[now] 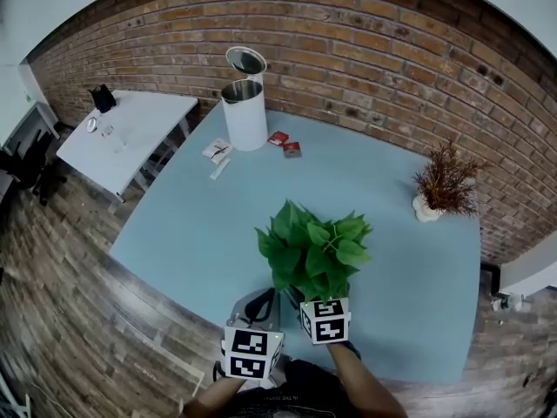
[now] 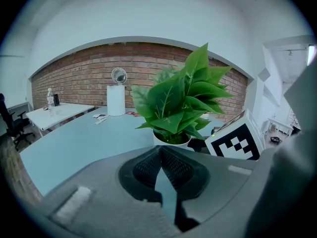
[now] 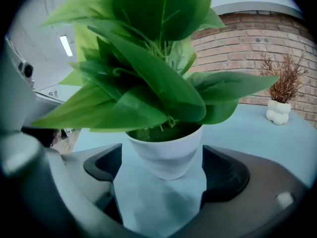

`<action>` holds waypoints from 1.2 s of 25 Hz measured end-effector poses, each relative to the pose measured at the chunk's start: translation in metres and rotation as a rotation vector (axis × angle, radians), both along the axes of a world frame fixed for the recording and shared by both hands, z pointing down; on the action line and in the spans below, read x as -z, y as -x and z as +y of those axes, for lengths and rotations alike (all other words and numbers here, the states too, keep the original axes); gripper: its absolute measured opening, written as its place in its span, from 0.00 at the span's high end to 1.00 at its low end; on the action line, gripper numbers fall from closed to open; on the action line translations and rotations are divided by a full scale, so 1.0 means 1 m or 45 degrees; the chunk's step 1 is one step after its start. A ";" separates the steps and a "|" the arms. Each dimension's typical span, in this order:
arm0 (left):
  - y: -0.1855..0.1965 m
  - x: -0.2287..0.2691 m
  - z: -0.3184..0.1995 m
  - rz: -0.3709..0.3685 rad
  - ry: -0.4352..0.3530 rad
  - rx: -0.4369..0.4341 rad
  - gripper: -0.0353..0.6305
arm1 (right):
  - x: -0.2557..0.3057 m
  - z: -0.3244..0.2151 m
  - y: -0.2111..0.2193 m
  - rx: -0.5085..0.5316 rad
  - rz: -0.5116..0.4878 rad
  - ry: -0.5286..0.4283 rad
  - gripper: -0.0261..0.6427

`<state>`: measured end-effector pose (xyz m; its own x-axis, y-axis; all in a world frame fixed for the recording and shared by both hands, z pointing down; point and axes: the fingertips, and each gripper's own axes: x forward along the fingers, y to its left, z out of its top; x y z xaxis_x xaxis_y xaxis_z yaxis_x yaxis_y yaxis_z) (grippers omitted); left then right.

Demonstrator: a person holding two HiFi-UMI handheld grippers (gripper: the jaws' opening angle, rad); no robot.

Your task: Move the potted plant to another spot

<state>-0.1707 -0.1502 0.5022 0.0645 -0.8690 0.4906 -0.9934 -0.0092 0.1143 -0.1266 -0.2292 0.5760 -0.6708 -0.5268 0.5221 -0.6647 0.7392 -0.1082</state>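
The potted plant [image 1: 312, 251], broad green leaves in a small white pot [image 3: 166, 155], stands on the light-blue table [image 1: 200, 225] near its front edge. My right gripper [image 3: 163, 165] is open, with one jaw on each side of the pot; a narrow gap shows beside each pad. In the head view its marker cube [image 1: 325, 320] sits just below the leaves. My left gripper [image 2: 159, 150] is shut with nothing in it, its tips meeting in front of the pot [image 2: 171, 140], just left of the right gripper. It also shows in the head view as the left gripper [image 1: 270, 299].
A white bin with a raised lid [image 1: 244, 103] stands at the table's far side, with red packets [image 1: 285, 143] and cards [image 1: 218, 152] beside it. A dried plant in a white vase [image 1: 444, 185] is at the far right. A white side table [image 1: 130, 133] is at left. A brick wall runs behind.
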 end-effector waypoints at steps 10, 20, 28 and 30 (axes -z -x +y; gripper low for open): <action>-0.001 -0.004 -0.007 -0.023 0.016 -0.002 0.94 | -0.009 -0.019 0.003 -0.056 0.022 0.002 0.24; 0.003 -0.003 -0.003 -0.026 0.025 0.001 0.94 | -0.011 -0.017 0.002 -0.055 0.023 -0.008 0.27; 0.000 -0.001 -0.005 0.003 0.032 -0.059 0.94 | -0.005 -0.013 -0.008 -0.105 0.041 -0.015 0.27; -0.015 -0.005 -0.003 0.006 0.022 -0.076 0.94 | -0.008 -0.010 -0.026 -0.125 0.035 -0.023 0.27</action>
<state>-0.1555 -0.1528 0.5072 0.1184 -0.8548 0.5053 -0.9906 -0.0667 0.1193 -0.1007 -0.2394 0.5839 -0.6010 -0.5989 0.5292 -0.7367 0.6719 -0.0762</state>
